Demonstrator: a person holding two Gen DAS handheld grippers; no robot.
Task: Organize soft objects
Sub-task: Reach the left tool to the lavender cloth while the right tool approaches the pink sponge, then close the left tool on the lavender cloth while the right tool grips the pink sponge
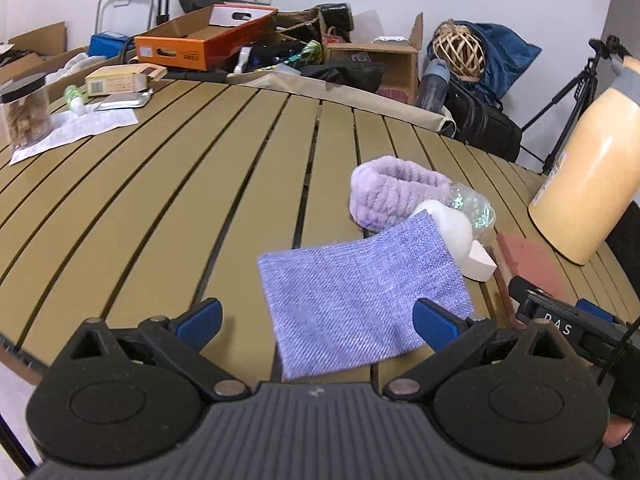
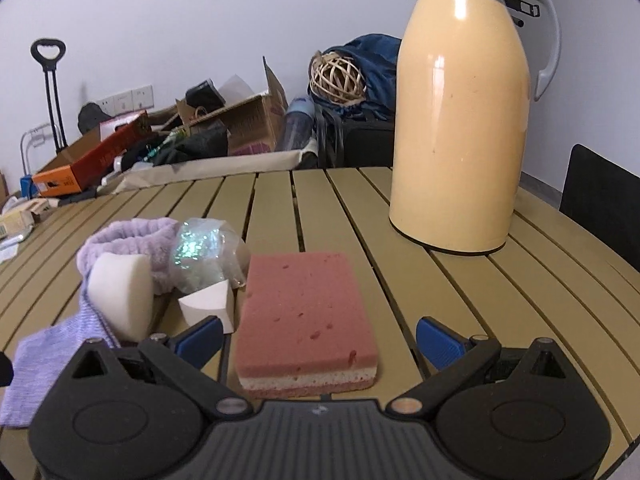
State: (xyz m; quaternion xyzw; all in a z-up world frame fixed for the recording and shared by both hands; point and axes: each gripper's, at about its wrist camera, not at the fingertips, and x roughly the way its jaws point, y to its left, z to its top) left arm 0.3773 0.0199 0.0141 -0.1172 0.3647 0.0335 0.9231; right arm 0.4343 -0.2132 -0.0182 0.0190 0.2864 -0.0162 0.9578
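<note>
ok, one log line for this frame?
left gripper: open, over cloth | right gripper: open, at sponge | nothing held

White "DAS" letters on the right claw [image 1: 560,326].

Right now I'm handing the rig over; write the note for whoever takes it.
Left gripper: jaws open, empty, over the flat lilac woven cloth.
Right gripper: jaws open, empty, straddling the pink layered sponge.
Clustered beside them: fluffy lilac headband, round white foam puff, white wedge sponge, crinkled iridescent bag.
Done: nothing visibly sorted.
Left: pick up and arrange all of it.
</note>
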